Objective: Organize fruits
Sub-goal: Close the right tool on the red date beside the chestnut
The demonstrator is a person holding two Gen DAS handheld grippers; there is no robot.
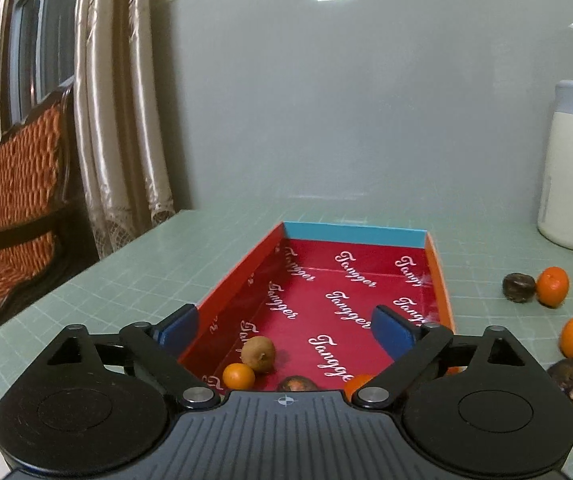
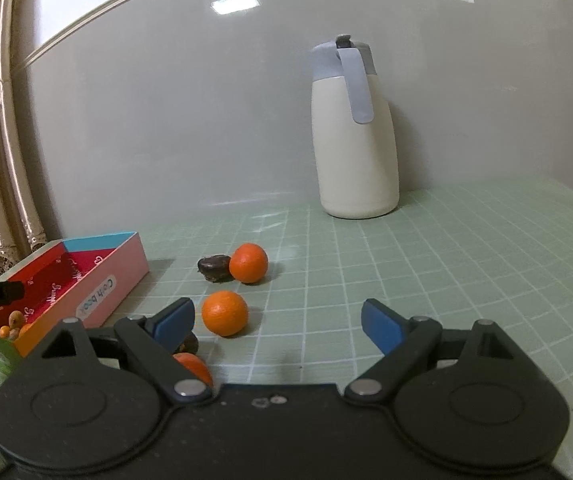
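My left gripper (image 1: 284,320) hangs open over the near end of a red box (image 1: 242,268) with a printed lining; nothing is between its fingers. Below it in the box lie a brown fruit (image 1: 258,354), a small orange (image 1: 238,376), a dark fruit (image 1: 296,384) and a partly hidden orange (image 1: 360,386). My right gripper (image 2: 276,316) is open low over the green mat. An orange (image 2: 224,313) sits just ahead of its left finger. Farther off lie another orange (image 2: 248,263) and a dark fruit (image 2: 214,268). A third orange (image 2: 194,366) is half hidden under the left finger.
A cream jug with a grey lid (image 2: 356,140) stands by the back wall. The box (image 2: 98,292) lies left of the loose fruit. Curtains (image 1: 118,120) and a wicker chair (image 1: 14,200) are beyond the table's left edge. Open mat stretches to the right.
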